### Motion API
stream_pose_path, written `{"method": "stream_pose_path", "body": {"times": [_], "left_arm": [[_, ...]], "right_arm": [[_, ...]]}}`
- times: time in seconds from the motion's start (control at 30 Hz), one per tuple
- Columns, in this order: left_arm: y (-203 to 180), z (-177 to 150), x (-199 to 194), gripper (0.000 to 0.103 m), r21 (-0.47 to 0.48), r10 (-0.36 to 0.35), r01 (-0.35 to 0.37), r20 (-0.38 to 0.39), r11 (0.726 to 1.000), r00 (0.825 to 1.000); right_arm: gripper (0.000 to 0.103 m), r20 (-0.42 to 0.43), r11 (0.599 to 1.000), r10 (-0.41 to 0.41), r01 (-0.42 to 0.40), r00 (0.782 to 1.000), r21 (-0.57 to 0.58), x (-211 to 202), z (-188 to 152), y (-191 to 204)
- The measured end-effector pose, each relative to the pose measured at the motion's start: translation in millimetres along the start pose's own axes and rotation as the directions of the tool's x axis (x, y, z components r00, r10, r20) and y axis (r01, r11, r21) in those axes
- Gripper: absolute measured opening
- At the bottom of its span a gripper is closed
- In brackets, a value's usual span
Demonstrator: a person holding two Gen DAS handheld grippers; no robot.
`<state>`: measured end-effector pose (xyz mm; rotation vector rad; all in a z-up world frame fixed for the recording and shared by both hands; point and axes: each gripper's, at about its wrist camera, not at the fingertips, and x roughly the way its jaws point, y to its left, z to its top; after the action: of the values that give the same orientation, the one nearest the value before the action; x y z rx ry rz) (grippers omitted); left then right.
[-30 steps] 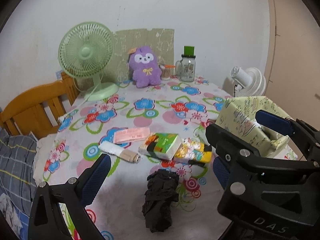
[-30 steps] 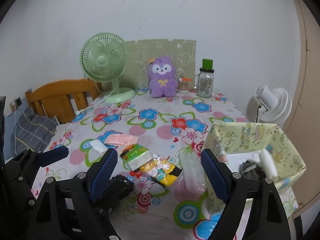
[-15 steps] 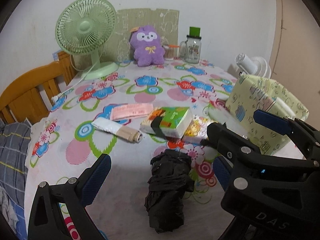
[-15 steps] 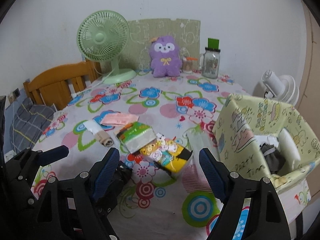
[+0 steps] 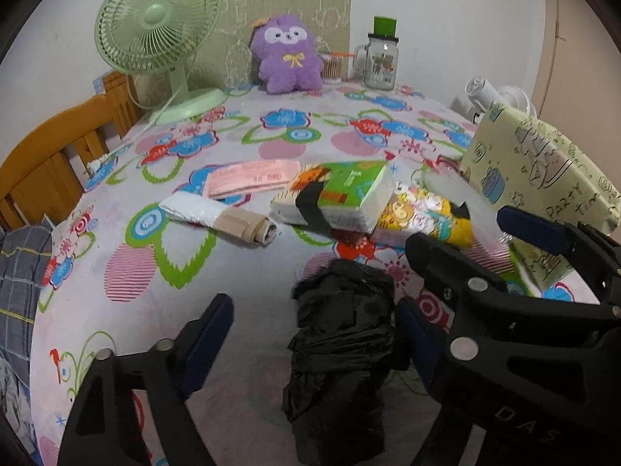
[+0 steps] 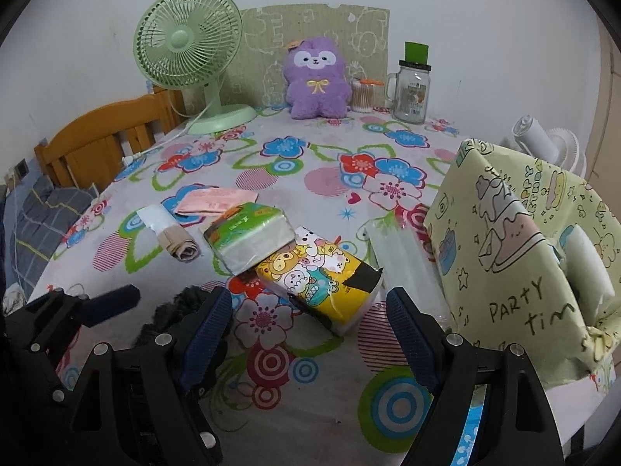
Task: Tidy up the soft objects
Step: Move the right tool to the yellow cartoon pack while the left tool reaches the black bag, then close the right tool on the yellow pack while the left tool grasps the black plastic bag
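Note:
A crumpled black bundle (image 5: 341, 353) lies on the flowered tablecloth between the open fingers of my left gripper (image 5: 314, 334). Beyond it lie a green tissue pack (image 5: 337, 198), a yellow cartoon tissue pack (image 5: 423, 217), a beige roll (image 5: 248, 227) and a pink packet (image 5: 252, 180). My right gripper (image 6: 310, 330) is open and empty, just in front of the yellow pack (image 6: 322, 279). A yellow-green "Party Time" bag (image 6: 516, 256) stands open at the right with white things inside. The black bundle (image 6: 182, 310) shows partly behind my right gripper's left finger.
A green fan (image 6: 190, 58), purple plush (image 6: 314, 77), cotton-swab jar (image 6: 363, 95) and glass mug (image 6: 413, 91) stand at the table's back. A clear plastic packet (image 6: 403, 264) lies beside the bag. A wooden chair (image 6: 104, 136) is left; a white fan (image 6: 543, 143) is right.
Both grippers have moved forward and down toward the table. The black bundle now sits between my left gripper's fingers. Nothing has been grasped.

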<state>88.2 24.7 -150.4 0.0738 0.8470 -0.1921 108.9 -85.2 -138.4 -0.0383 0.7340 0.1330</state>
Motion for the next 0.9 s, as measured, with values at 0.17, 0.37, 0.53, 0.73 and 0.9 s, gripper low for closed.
{"method": "stream_pose_path", "body": {"times": [0.17, 0.37, 0.53, 0.73, 0.9], "left_arm": [[0.8, -1.2, 10.8, 0.05, -0.003, -0.015, 0.015, -0.037, 1.0, 0.999], [1.0, 2.3, 13.2, 0.044, -0.009, -0.036, 0.036, -0.03, 0.999, 0.999], [4.0, 9.8, 16.9, 0.044, -0.012, -0.022, 0.021, -0.022, 1.0, 1.0], [12.2, 17.3, 21.4, 0.044, -0.021, 0.005, -0.005, -0.012, 1.0, 1.0], [14.6, 19.8, 27.9, 0.044, -0.026, -0.009, 0.009, -0.023, 1.0, 1.0]], "right_arm": [[0.084, -0.013, 1.0, -0.005, 0.005, 1.0, -0.006, 7.8, 2.5, -2.4], [0.084, -0.01, 1.0, -0.006, 0.005, 1.0, -0.016, 15.3, 9.4, -3.2], [0.084, -0.022, 1.0, -0.004, 0.004, 1.0, -0.02, 25.6, 14.2, -2.6], [0.084, -0.044, 1.0, -0.013, 0.012, 0.999, -0.023, 40.7, 20.0, -3.9], [0.086, -0.076, 1.0, 0.001, -0.003, 0.997, -0.025, 49.1, 23.6, -2.1]]}}
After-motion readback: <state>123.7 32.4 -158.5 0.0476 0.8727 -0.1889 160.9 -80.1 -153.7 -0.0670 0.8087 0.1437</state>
